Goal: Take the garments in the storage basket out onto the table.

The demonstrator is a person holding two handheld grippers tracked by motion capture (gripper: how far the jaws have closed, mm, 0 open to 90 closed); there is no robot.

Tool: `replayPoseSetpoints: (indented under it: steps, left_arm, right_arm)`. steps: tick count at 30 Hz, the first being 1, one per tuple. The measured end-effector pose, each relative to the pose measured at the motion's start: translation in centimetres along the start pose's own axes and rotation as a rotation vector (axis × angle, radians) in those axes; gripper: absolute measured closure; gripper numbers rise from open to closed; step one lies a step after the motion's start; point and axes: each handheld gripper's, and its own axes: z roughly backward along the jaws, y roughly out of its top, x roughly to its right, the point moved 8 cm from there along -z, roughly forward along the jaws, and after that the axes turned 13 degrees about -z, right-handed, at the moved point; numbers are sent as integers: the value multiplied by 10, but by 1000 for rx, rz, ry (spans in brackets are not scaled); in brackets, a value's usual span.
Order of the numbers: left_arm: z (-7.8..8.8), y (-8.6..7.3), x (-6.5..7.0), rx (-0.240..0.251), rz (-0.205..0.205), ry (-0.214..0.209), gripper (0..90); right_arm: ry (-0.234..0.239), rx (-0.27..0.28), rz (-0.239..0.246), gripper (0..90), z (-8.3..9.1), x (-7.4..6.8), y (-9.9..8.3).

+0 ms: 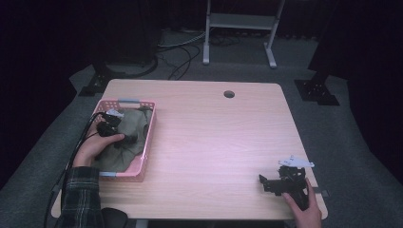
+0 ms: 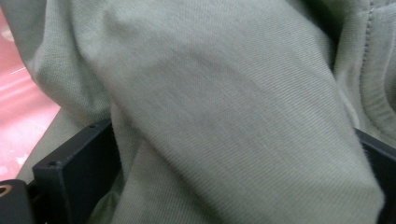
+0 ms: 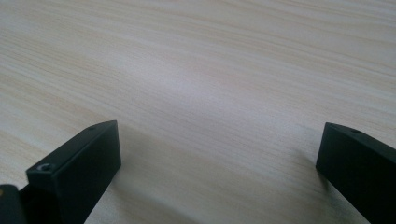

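An olive-green garment (image 1: pixel 133 124) lies bunched in a pink basket (image 1: pixel 151 127) at the table's left side. My left gripper (image 1: pixel 129 138) is down inside the basket, held by a hand with a plaid sleeve. In the left gripper view its jaws stand wide apart with a thick fold of the garment (image 2: pixel 224 93) between them, so the left gripper (image 2: pixel 229 131) is open. My right gripper (image 1: pixel 264 184) rests low over the bare wood near the table's front right corner. It is open (image 3: pixel 219 127), with nothing between its jaws.
The light wooden table (image 1: pixel 214 137) has a round cable hole (image 1: pixel 229 94) near its far edge. A white metal stand (image 1: pixel 240 21) and cables lie on the floor beyond the table. The basket's pink wall (image 2: pixel 18 116) is visible beside the cloth.
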Motion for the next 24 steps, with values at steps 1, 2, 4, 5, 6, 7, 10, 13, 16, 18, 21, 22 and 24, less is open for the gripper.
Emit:
replayPoseSetpoints:
  steps: [1, 2, 4, 5, 6, 7, 10, 13, 16, 18, 21, 22, 24]
  left_arm:
    - [-1, 0, 1, -1, 2, 0, 5]
    - [-1, 0, 1, -6, -3, -1, 2]
    - [-2, 0, 1, -11, -6, 3, 0]
    - [-2, 0, 1, -13, -8, 3, 0]
    - [-2, 0, 1, -14, -8, 4, 0]
    - [-2, -1, 2, -15, -10, 3, 0]
    - [-2, -1, 2, -21, -13, 7, 0]
    - [-2, -1, 2, -25, -14, 9, 23]
    - [0, -1, 3, -22, -11, 10, 60]
    - [1, -1, 2, -20, -12, 11, 85]
    - [3, -1, 2, -18, -5, 14, 126]
    - [3, -1, 2, -17, -4, 15, 137]
    - [4, -1, 1, -15, -1, 18, 165]
  right_arm:
    - [0, 0, 0, 0, 0, 0, 0]
    - [0, 0, 0, 0, 0, 0, 0]
    - [0, 0, 0, 0, 0, 0, 0]
    - [0, 0, 0, 0, 0, 0, 0]
    - [0, 0, 0, 0, 0, 0, 0]
    - [0, 0, 0, 0, 0, 0, 0]
    - [0, 0, 0, 0, 0, 0, 0]
    - [0, 0, 0, 0, 0, 0, 0]
    - [0, 0, 0, 0, 0, 0, 0]
    - [0, 0, -1, 0, 0, 0, 0]
    - [0, 0, 0, 0, 0, 0, 0]
    - [0, 0, 0, 0, 0, 0, 0]
    - [0, 0, -1, 0, 0, 0, 0]
